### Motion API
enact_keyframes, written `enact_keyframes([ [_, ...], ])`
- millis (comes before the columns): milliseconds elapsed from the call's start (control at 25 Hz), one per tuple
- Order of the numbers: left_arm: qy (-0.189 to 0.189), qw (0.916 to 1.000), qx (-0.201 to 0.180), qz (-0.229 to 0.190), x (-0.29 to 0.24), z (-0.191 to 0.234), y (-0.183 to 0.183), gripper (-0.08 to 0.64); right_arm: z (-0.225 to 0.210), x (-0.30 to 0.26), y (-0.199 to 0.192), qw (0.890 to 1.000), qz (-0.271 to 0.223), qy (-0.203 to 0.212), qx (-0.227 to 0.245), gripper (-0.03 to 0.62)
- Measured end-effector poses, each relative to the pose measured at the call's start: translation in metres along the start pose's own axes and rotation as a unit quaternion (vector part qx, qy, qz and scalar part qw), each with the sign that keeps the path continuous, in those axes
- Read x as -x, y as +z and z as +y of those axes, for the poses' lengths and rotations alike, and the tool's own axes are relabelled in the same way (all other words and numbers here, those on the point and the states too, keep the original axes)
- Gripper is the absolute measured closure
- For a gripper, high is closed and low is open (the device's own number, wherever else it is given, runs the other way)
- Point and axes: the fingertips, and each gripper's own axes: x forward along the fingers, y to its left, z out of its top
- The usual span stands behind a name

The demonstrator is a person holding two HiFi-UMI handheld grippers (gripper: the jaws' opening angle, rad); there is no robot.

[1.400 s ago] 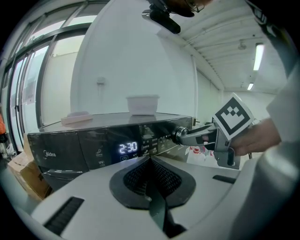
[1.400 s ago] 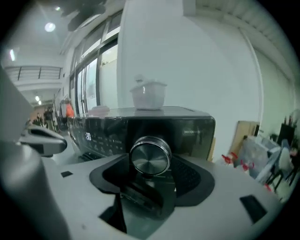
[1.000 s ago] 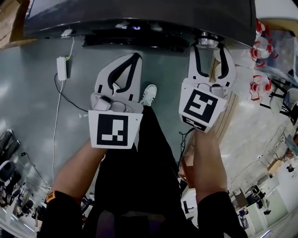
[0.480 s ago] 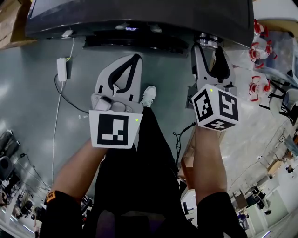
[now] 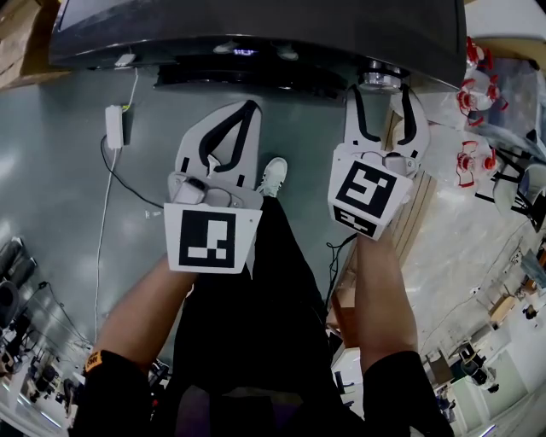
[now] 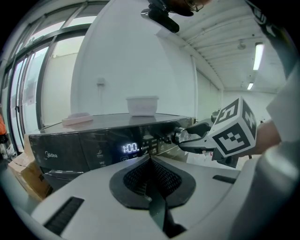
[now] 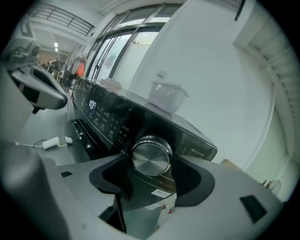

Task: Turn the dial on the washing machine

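The dark washing machine [image 5: 256,26] runs across the top of the head view, and its control panel shows a lit display [image 6: 130,148]. Its round silver dial [image 7: 151,156] sits at the panel's right end [image 5: 381,79]. My right gripper [image 7: 152,169] straddles the dial with a jaw on each side. Those jaws are opening and a gap shows between the pads and the dial's rim. In the head view the right gripper [image 5: 381,90] stands level, marker cube facing up. My left gripper [image 5: 243,109] hangs shut in front of the machine, holding nothing [image 6: 150,161].
A white tub [image 6: 142,105] and a pink item [image 6: 77,117] lie on the machine's top. A white power adapter [image 5: 113,124] with its cable lies on the grey floor at left. A cardboard box [image 6: 28,176] stands beside the machine. The person's shoe [image 5: 273,173] shows below the panel.
Half a second ago my right gripper was rolled sideways around the dial; it has rolled back level, as it was a second ago. The left gripper has not moved.
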Motion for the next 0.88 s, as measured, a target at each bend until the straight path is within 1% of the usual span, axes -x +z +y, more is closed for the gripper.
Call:
enact_keyframes([
  [80,0.000,1.0000,0.001,-0.001,0.001,0.001,-0.001,0.546,0.000,0.000,0.003,1.000,-0.005,-0.005,0.009,0.304],
  [160,0.001,1.0000,0.001,-0.001,0.002,0.001,-0.001,0.546,-0.001,0.000,0.004,1.000,-0.007,0.000,-0.011,0.311],
  [240,0.001,1.0000,0.004,0.000,0.003,0.001,-0.001,0.546,-0.002,0.001,0.003,0.999,-0.009,0.013,-0.052,0.313],
  [320,0.002,1.0000,0.006,-0.002,0.003,0.001,0.000,0.546,-0.005,0.001,0.002,0.993,-0.012,0.030,-0.110,0.313],
  [360,0.003,1.0000,0.007,-0.002,0.004,0.002,0.000,0.546,-0.007,0.001,0.001,0.988,-0.015,0.042,-0.147,0.313],
  [440,0.003,1.0000,0.008,-0.001,0.004,0.003,0.001,0.546,-0.010,0.000,0.000,0.971,-0.019,0.067,-0.229,0.313],
  [480,0.003,1.0000,0.009,-0.001,0.004,0.003,0.000,0.546,-0.011,0.000,-0.001,0.962,-0.021,0.076,-0.262,0.311],
  [520,0.004,0.9999,0.011,-0.001,0.004,0.004,0.000,0.546,-0.012,-0.001,-0.001,0.955,-0.022,0.083,-0.283,0.311],
  [560,0.004,0.9999,0.013,-0.001,0.004,0.004,-0.001,0.546,-0.013,-0.001,-0.002,0.952,-0.023,0.086,-0.292,0.311],
  [640,0.004,0.9999,0.015,-0.002,0.004,0.005,-0.001,0.546,-0.012,-0.001,-0.001,0.954,-0.023,0.086,-0.287,0.310],
  [880,0.006,0.9999,0.012,-0.008,0.009,0.006,0.012,0.546,-0.013,0.008,0.007,0.971,-0.023,0.070,-0.228,0.306],
])
